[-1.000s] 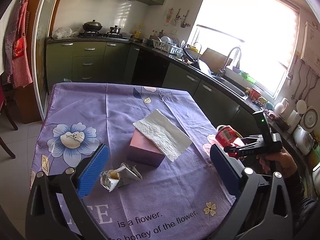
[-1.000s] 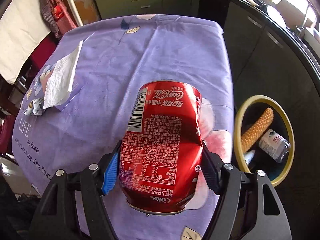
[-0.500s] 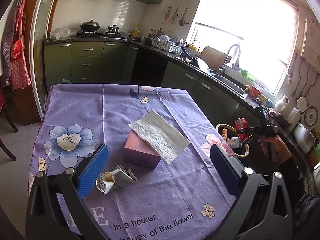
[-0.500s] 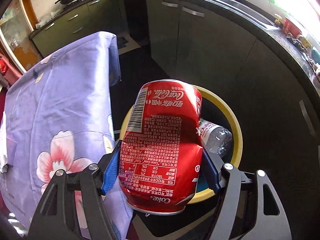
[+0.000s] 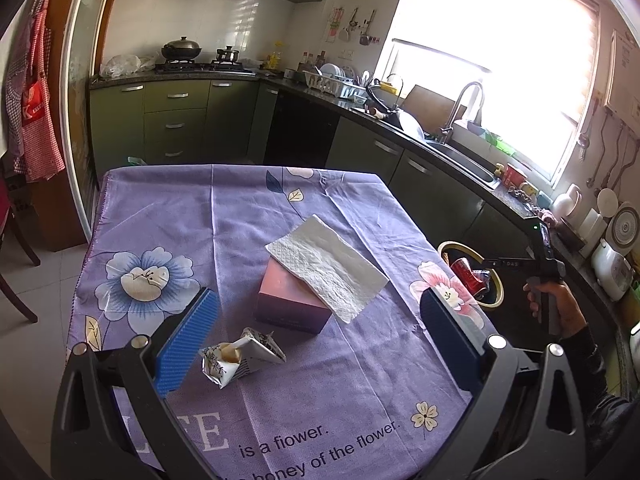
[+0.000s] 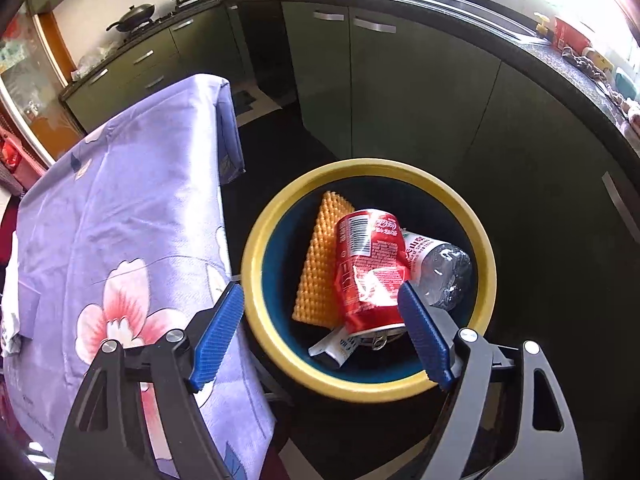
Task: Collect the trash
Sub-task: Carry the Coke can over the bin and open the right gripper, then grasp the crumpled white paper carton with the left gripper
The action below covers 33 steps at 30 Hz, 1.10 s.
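Only my left view shows the table [image 5: 248, 216]: crumpled carton [image 5: 240, 356], pink tissue box [image 5: 292, 300]. Left gripper [image 5: 316, 340] is wide apart and empty above the carton. Right view looks into the yellow-rimmed bin [image 6: 256, 300]: red can [image 6: 368, 268], orange foam sheet [image 6: 316, 276], plastic bottle [image 6: 440, 264], a wrapper. Right gripper [image 6: 320, 328] jaws are opening, nothing gripped, with the can lying in the bin.

Open air lies above the yellow-rimmed bin [image 6: 256, 304], its floor crowded by a red can [image 6: 370, 268], orange sponge [image 6: 316, 264] and clear bottle [image 6: 440, 268], while the clothed table [image 6: 120, 216] edge hems its left side and dark cabinets [image 6: 400, 92] stand behind.
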Each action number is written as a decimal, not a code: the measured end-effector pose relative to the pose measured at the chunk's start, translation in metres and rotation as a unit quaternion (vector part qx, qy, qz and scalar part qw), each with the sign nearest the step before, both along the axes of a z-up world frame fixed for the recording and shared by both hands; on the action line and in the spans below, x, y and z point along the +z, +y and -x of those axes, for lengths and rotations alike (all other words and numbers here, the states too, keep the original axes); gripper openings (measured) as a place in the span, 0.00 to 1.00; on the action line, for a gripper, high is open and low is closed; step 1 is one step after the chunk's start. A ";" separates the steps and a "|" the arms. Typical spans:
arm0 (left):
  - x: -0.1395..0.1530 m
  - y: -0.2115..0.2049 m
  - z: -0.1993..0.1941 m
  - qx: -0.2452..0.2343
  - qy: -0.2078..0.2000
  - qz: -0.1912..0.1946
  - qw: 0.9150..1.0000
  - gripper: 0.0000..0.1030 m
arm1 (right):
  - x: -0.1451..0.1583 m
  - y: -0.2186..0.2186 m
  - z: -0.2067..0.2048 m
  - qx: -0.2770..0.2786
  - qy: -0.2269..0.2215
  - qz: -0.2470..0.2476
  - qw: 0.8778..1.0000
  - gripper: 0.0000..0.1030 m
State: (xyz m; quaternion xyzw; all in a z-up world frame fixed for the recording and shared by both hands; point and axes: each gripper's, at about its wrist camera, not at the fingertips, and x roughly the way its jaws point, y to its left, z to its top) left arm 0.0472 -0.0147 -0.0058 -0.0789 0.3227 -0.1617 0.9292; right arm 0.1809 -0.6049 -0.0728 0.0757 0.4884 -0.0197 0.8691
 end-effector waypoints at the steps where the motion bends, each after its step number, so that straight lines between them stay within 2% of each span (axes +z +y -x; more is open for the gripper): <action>1: 0.000 0.003 0.000 0.003 0.000 -0.001 1.000 0.94 | 0.002 0.005 0.007 0.006 -0.005 -0.001 1.000 0.78; 7: -0.012 0.012 -0.006 -0.024 0.011 -0.018 0.999 0.94 | 0.011 0.045 0.026 0.045 -0.016 -0.007 0.999 0.78; 10: -0.026 0.012 -0.014 -0.062 0.020 -0.024 0.998 0.94 | 0.014 0.060 0.031 0.067 -0.017 -0.006 0.998 0.78; 12: -0.035 0.010 -0.021 -0.104 0.023 -0.037 0.994 0.94 | 0.016 0.069 0.033 0.079 -0.017 -0.004 0.997 0.78; 15: -0.051 0.006 -0.035 -0.174 0.037 -0.078 0.981 0.94 | 0.017 0.080 0.033 0.088 -0.015 -0.001 0.996 0.78; 20: -0.067 0.013 -0.060 -0.278 0.075 -0.078 0.954 0.94 | 0.016 0.092 0.035 0.097 -0.008 0.002 0.995 0.78; 25: -0.081 0.007 -0.074 -0.332 0.099 -0.125 0.930 0.94 | 0.011 0.099 0.034 0.100 -0.001 0.001 0.995 0.78; 30: -0.100 0.004 -0.084 -0.354 0.130 -0.144 0.915 0.93 | 0.011 0.106 0.034 0.102 0.003 0.002 0.995 0.78; 33: -0.107 0.003 -0.082 -0.361 0.132 -0.159 0.909 0.87 | 0.012 0.107 0.033 0.101 0.003 0.002 0.995 0.78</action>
